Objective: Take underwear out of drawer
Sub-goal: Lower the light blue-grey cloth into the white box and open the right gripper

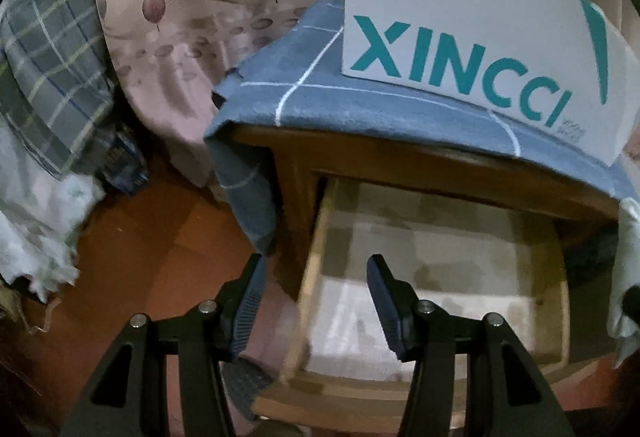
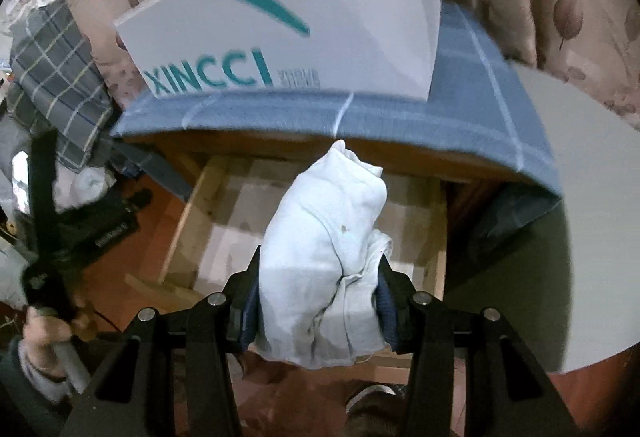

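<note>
The wooden drawer (image 1: 312, 277) is pulled open under a small wooden cabinet; its pale lined bottom shows, and it also shows in the right wrist view (image 2: 188, 213). My right gripper (image 2: 320, 277) is shut on a bundle of white underwear (image 2: 324, 237) and holds it above the open drawer. The underwear also shows at the right edge of the left wrist view (image 1: 628, 269). My left gripper (image 1: 316, 269) is open and empty, over the drawer's left side rail. In the right wrist view the left gripper appears at the left (image 2: 44, 221), held by a hand.
A blue checked cloth (image 1: 360, 101) covers the cabinet top, with a white XINCCI box (image 1: 460, 37) on it. A leaf-pattern curtain (image 1: 180, 17) hangs behind. Plaid and white fabric (image 1: 48, 77) is piled at the left over the orange-brown floor (image 1: 152, 237). A grey panel (image 2: 580, 217) stands right.
</note>
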